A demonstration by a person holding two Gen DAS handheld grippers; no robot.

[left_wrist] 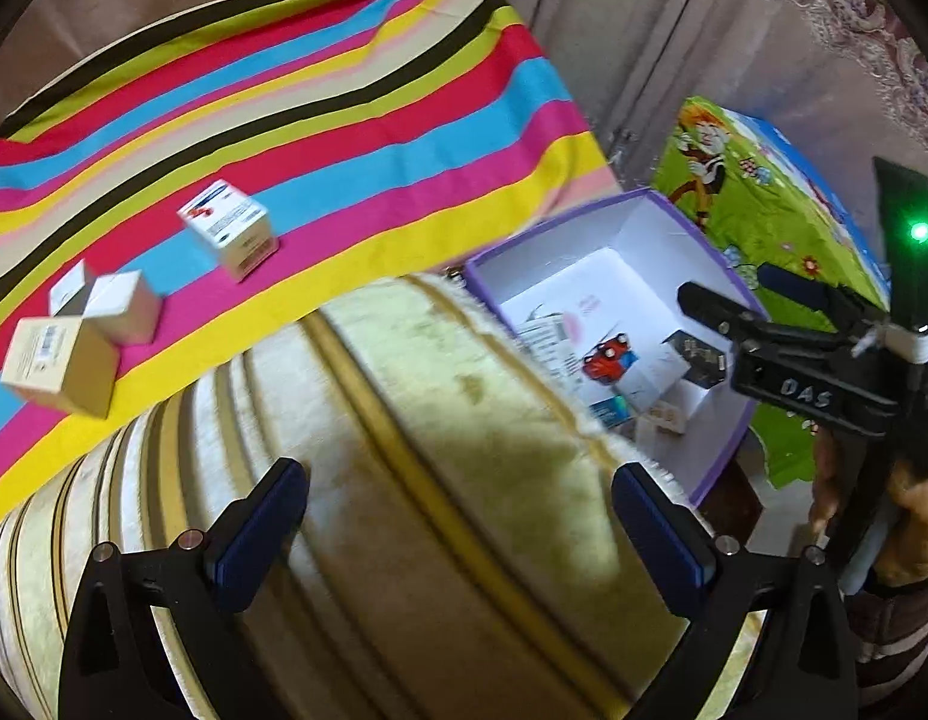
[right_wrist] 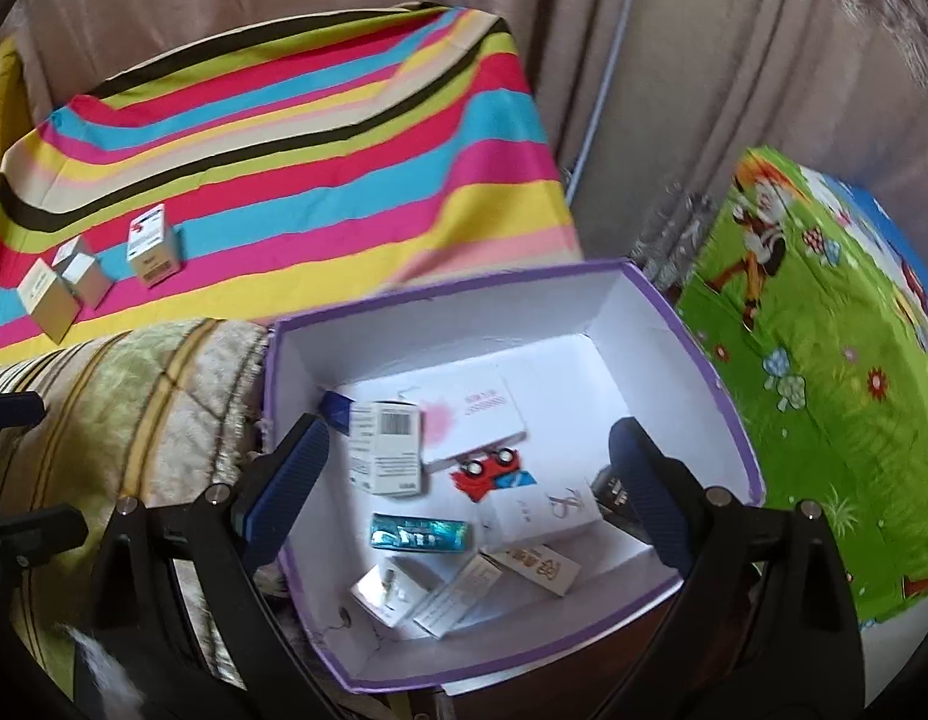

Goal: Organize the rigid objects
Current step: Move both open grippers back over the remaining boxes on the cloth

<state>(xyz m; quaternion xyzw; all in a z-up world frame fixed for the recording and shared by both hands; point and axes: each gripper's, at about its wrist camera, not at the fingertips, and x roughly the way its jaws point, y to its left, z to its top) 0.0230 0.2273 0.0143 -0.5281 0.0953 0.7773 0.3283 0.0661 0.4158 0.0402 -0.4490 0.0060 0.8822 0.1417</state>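
Three small cartons stand on the striped cloth: a white one with a red mark, a white cube and a tan one. A purple-rimmed white box holds several small packages. My left gripper is open and empty over the plush armrest. My right gripper is open and empty above the box.
A green cartoon-print cover lies right of the box. Beige curtains hang behind. The armrest sits between the cloth and the box.
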